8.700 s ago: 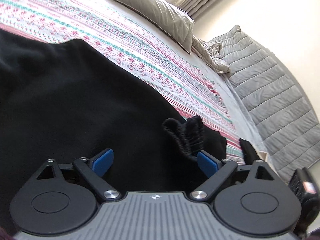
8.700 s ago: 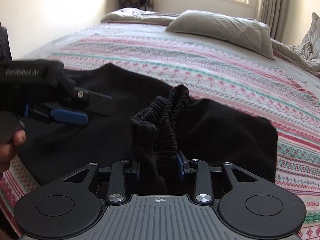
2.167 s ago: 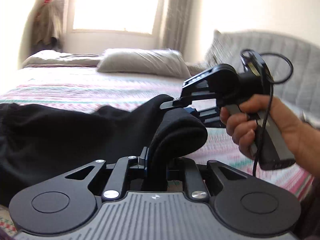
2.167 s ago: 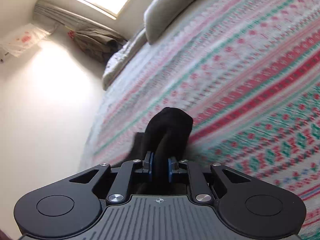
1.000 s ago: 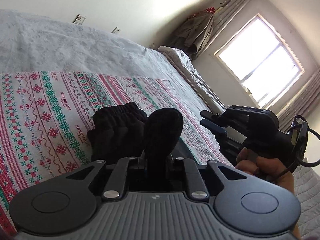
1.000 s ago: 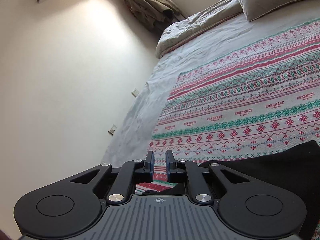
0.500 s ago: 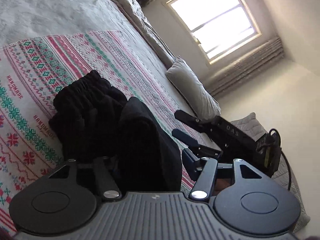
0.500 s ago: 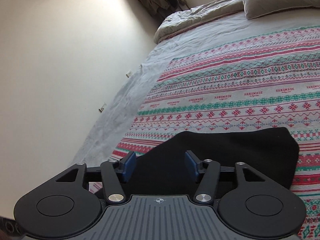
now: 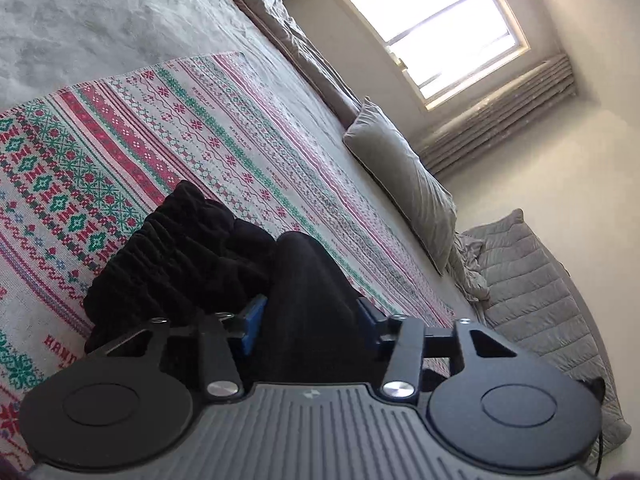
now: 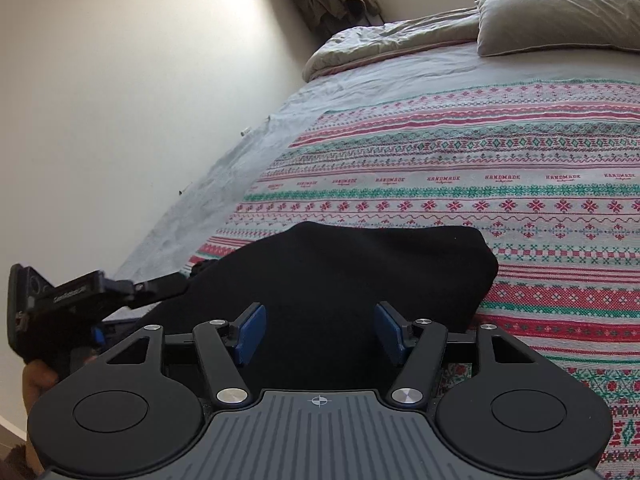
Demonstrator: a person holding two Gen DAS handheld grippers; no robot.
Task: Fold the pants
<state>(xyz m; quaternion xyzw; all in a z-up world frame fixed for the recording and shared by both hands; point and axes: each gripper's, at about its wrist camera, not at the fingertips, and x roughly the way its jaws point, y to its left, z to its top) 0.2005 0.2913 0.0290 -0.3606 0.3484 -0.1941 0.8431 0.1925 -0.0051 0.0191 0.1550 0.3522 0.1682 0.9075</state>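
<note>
The black pants lie folded into a compact bundle on the patterned blanket. In the left wrist view the pants show a rounded fold, with the gathered elastic waistband to its left. My left gripper is open, its blue pads on either side of the fold without pinching it. My right gripper is open and empty just above the near edge of the pants. The left gripper also shows at the left of the right wrist view, held in a hand.
The bed has a grey sheet, a grey pillow and a bunched duvet near the window. A quilted grey headboard stands at the right. A white wall runs along the bed's left side.
Both grippers have opened and let go of the pants, which now lie folded on the blanket. The right gripper has left the left wrist view.
</note>
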